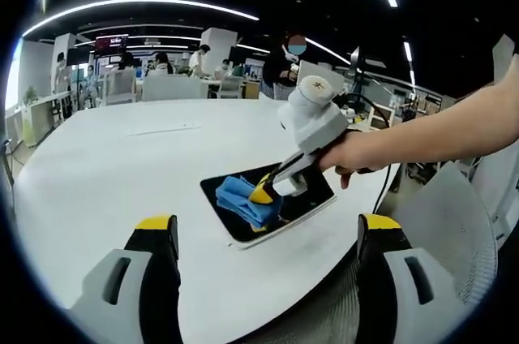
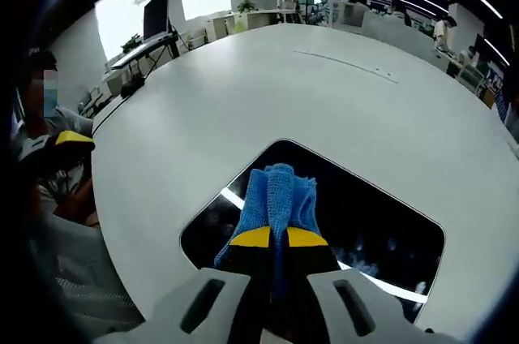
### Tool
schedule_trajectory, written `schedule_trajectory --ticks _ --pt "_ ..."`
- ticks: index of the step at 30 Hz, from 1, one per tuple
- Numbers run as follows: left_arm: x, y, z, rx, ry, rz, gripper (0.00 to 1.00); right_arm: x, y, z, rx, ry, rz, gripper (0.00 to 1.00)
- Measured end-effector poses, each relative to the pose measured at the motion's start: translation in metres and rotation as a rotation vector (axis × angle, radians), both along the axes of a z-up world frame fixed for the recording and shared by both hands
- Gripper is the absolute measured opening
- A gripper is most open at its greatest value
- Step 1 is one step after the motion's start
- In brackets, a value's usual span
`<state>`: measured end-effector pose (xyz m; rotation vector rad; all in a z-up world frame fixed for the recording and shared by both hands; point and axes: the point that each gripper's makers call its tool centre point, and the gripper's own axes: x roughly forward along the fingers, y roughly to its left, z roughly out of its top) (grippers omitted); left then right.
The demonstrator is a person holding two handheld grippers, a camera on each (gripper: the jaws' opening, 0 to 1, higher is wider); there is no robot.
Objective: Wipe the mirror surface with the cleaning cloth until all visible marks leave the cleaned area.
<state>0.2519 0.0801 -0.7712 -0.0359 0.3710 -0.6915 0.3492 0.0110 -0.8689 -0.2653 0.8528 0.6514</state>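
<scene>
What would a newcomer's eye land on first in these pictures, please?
The bright blue cleaning cloth, pinched in the right claw, pressed on the dark mirror lying flat on the white table. The left claw hangs open at the table's near edge.

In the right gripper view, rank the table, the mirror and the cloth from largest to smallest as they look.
1. White table
2. Mirror
3. Blue cleaning cloth, clamped in the right hand-held gripper
</scene>
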Motion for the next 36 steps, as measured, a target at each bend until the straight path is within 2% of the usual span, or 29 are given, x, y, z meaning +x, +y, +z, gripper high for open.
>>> schedule_trajectory --ticks 18,25,36 --pt "0.0 0.002 0.001 0.018 -0.012 0.003 0.88 -0.025 -0.002 -0.001 0.006 -0.003 0.01 0.0" --pt "-0.003 0.0 -0.002 0.033 0.0 -0.01 0.9 -0.038 -0.002 0.0 0.013 -0.006 0.014 0.0" --pt "-0.003 0.0 0.001 0.033 -0.013 -0.016 0.92 -0.043 -0.001 0.001 0.006 -0.009 0.017 0.0"
